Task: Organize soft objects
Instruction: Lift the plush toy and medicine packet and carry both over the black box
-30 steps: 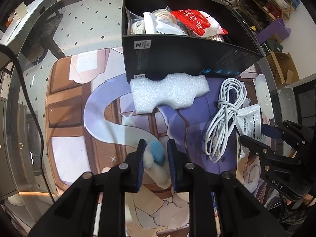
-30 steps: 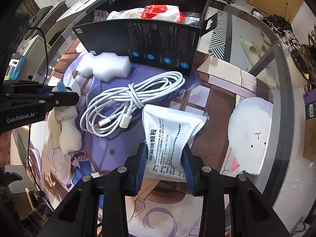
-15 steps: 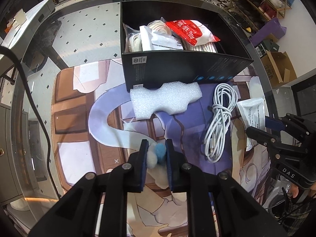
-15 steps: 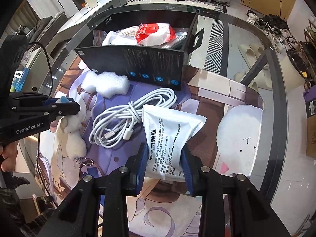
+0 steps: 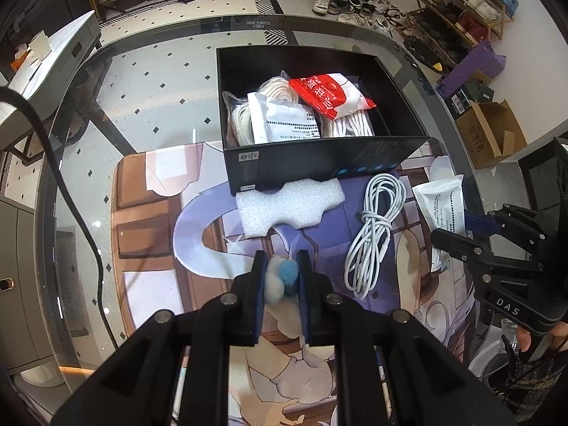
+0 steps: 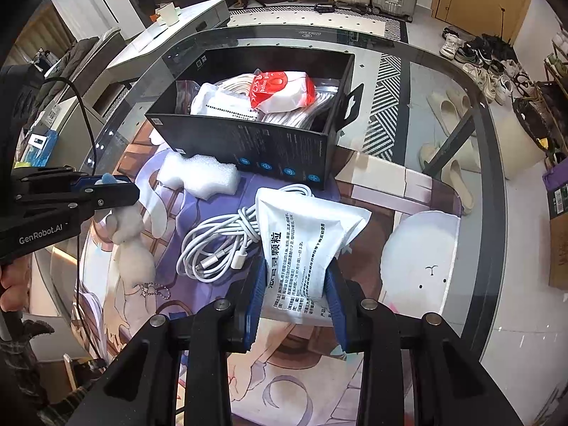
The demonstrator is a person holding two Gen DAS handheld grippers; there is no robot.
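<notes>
My left gripper (image 5: 281,277) is shut on a small white plush toy with a blue tuft (image 5: 280,278) and holds it above the mat; in the right wrist view the plush (image 6: 133,245) hangs from that gripper (image 6: 106,186). My right gripper (image 6: 294,284) is shut on a white printed pouch (image 6: 305,238), lifted off the mat; it also shows in the left wrist view (image 5: 443,209). A black open box (image 5: 390,149) with a red-and-white packet (image 5: 330,96) and other bags stands at the back.
A white foam piece (image 5: 287,206) lies against the box front. A coiled white cable (image 5: 372,234) lies on the printed mat (image 5: 149,213) between the grippers. The glass table edge (image 6: 493,213) curves along the right.
Both grippers have risen with their loads; the plush now hangs free and the pouch is lifted off the mat. The box interior is more in view.
</notes>
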